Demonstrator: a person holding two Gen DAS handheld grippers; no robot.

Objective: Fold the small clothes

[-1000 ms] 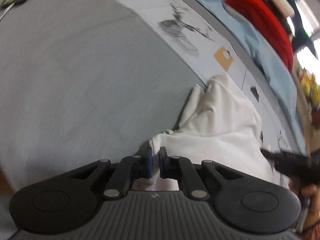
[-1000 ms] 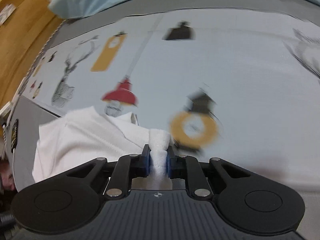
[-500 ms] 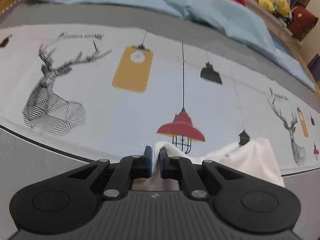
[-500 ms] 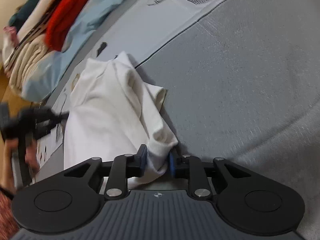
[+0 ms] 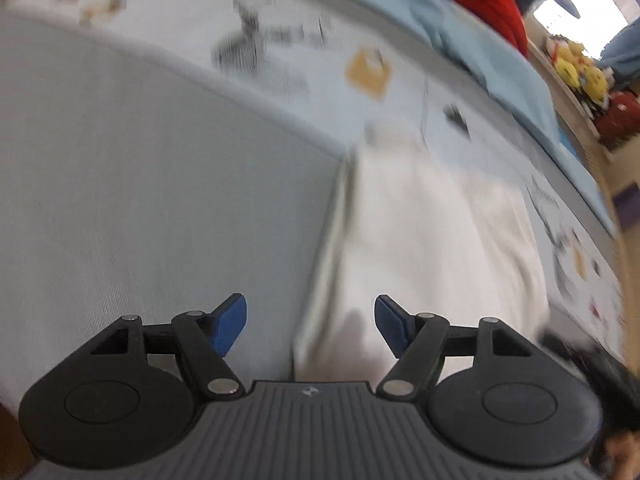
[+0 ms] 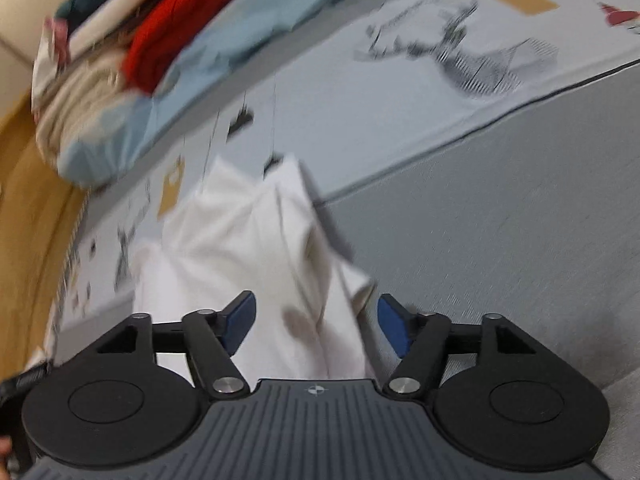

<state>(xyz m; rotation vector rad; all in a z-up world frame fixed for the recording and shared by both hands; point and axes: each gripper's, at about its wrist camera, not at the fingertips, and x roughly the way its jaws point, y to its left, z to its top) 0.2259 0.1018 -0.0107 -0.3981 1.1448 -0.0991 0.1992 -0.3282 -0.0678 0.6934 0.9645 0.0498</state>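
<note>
— White garment [image 6: 248, 248] location?
— I see it lying crumpled on the bed [image 6: 500, 248], across the line where grey cover meets the printed sheet [image 6: 360, 92].
— Left tool [image 5: 310, 326]?
— Jaws opening, pads clear of the cloth edge below.
— Right tool [image 6: 316, 322]?
— Opening too; cloth sits between my pads, unpinched.

L [image 5: 310, 322] & R [image 6: 316, 320] grippers: jaws opening, unclamped

I see a bed [image 6: 500, 248] under a grey cover, with a pale printed sheet [image 6: 360, 92] of deer and lamps beyond. A white garment [image 6: 248, 240] lies across the seam between them. A light blue blanket [image 6: 248, 36] and red cloth [image 6: 180, 28] are piled further back.
</note>
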